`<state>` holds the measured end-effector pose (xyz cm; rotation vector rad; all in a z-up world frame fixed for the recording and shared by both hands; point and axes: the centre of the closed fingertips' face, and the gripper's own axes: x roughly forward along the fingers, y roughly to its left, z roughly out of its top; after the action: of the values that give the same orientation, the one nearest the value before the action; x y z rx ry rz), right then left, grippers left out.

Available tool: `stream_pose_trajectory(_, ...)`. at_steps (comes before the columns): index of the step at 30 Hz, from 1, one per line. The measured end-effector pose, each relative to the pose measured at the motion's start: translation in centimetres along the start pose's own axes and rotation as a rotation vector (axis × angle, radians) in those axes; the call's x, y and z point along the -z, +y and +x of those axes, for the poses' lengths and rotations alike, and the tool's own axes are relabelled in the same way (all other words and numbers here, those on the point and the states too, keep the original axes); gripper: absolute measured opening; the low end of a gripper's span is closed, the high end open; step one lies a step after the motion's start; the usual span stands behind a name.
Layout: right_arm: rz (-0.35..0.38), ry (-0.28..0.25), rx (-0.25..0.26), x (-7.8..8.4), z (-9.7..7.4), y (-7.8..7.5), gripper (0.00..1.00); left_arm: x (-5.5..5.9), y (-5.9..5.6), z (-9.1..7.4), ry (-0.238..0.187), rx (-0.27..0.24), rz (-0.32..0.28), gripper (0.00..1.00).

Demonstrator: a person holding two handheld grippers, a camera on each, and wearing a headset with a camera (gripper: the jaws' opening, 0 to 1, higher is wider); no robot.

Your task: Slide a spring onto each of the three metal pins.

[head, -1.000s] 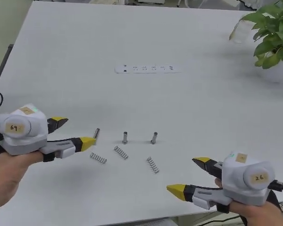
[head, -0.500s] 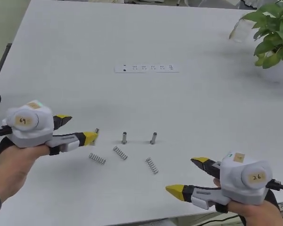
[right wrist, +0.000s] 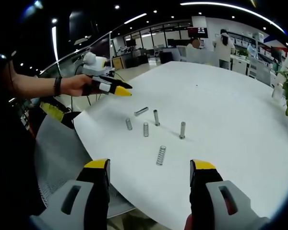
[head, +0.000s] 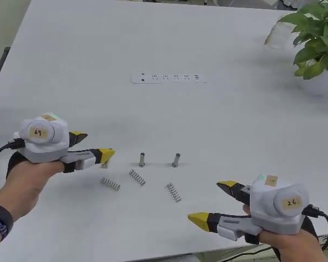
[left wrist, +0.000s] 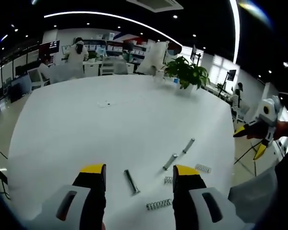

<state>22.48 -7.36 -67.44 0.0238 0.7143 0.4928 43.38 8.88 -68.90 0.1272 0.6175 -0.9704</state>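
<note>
Two metal pins [head: 142, 159] [head: 176, 159] stand upright on the white table. A third pin [left wrist: 131, 181] appears to lie on its side, just ahead of my open left gripper [left wrist: 139, 170], between its jaws. In the head view one yellow fingertip of the left gripper [head: 95, 145] half covers that third pin [head: 104, 164]. Three springs [head: 110, 184] [head: 136, 177] [head: 173, 191] lie loose in front of the pins. My right gripper [head: 212, 202] hovers open near the table's front edge, right of the springs, with nothing between its fingers. The right gripper view has the nearest spring [right wrist: 161, 155] ahead of its jaws.
A white power strip [head: 168, 78] lies across the middle of the table. A potted plant [head: 317, 38] stands at the back right corner. The table's front edge [head: 153, 256] runs just below the right gripper. People and desks fill the room behind.
My left gripper has moved a little to the right, so that its fingertip now covers the left pin. The right gripper has barely moved. The camera has shifted slightly.
</note>
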Motion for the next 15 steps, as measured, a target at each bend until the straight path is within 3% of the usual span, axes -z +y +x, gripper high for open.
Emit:
stream_pose_trajectory(9,0.002,0.008,-0.001,0.1,0.0,0.1,0.66,1.3,0.2,2.2,0.052,0.021,0.013,0.48)
stream_pose_trajectory(15,0.011,0.013,-0.001,0.5,0.0,0.1,0.66,2.3,0.6,3.2,0.082,0.015,-0.008,0.46)
